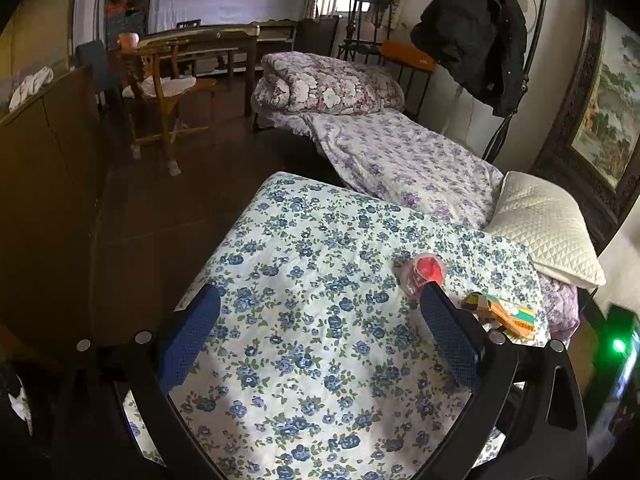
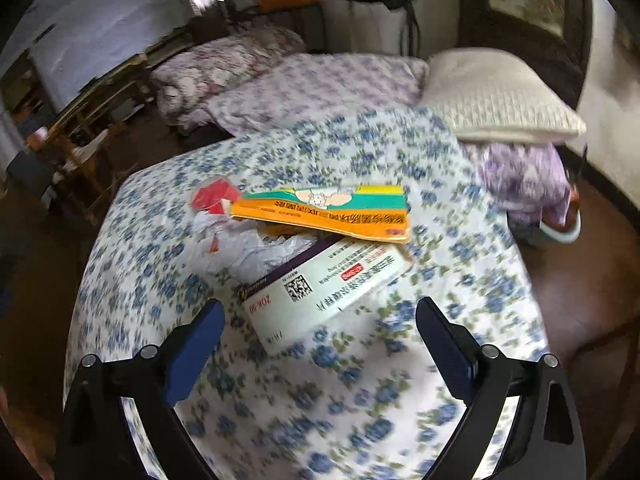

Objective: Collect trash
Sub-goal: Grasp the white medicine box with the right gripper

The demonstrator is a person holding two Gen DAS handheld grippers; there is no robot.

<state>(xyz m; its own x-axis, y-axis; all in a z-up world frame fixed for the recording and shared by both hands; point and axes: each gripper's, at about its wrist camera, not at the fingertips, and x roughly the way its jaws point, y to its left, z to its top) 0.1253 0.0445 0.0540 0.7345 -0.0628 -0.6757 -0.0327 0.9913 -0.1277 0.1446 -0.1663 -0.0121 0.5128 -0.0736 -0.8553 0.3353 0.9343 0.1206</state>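
right tongs [image 2: 320, 316] gape over white box [image 2: 320, 292] on blue-flowered quilt [image 2: 360, 400].

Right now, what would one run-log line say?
task: collect trash | right tongs: open, empty, over white carton | left tongs: open, empty | orange packet: on carton

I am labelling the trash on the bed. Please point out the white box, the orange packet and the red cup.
white box [image 2: 320, 292], right wrist view, printed top face.
orange packet [image 2: 320, 214], right wrist view, orange band.
red cup [image 1: 428, 270], left wrist view, red centre.
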